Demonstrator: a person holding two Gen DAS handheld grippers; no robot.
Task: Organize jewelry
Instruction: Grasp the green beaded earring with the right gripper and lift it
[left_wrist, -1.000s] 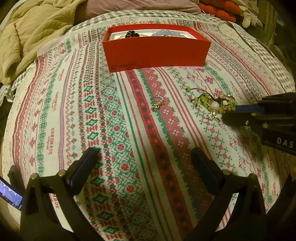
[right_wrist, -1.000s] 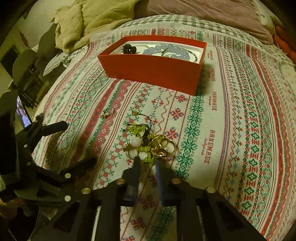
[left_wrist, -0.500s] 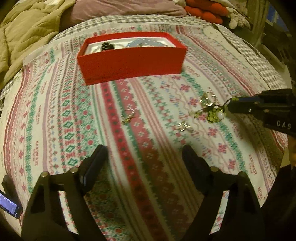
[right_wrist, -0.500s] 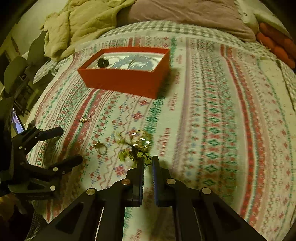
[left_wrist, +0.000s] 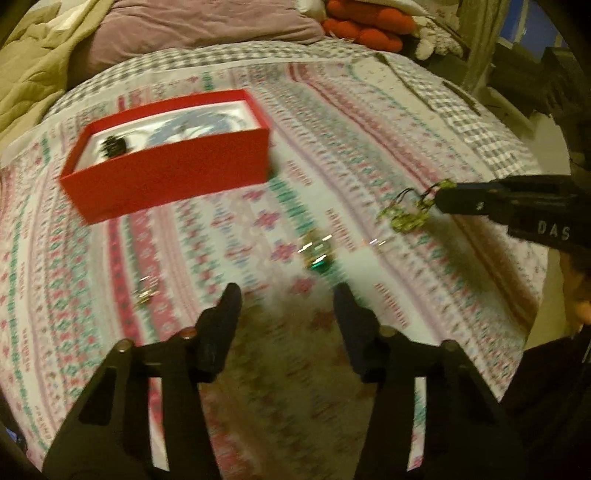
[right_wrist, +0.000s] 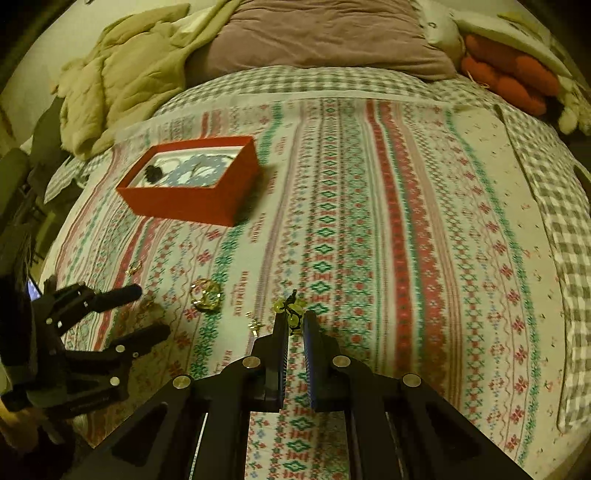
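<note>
Green beaded piece (right_wrist: 291, 308) hangs pinched at the tips of your right gripper (right_wrist: 295, 325), lower centre of the right wrist view, off the patterned bedspread (right_wrist: 406, 258). It looks light, floppy and snaggy, probably wire and beads; you'd best keep the pinch on the bead cluster, not a loose strand. Gold ring (right_wrist: 206, 293) lies left of it, near your left gripper (left_wrist: 286, 295), whose jaws are closing on nothing. Red box (right_wrist: 192, 201) sits upper left.

tool (right_wrist: 295, 325): black plastic | silver screws | blue pads | white "DAS" lettering
</note>
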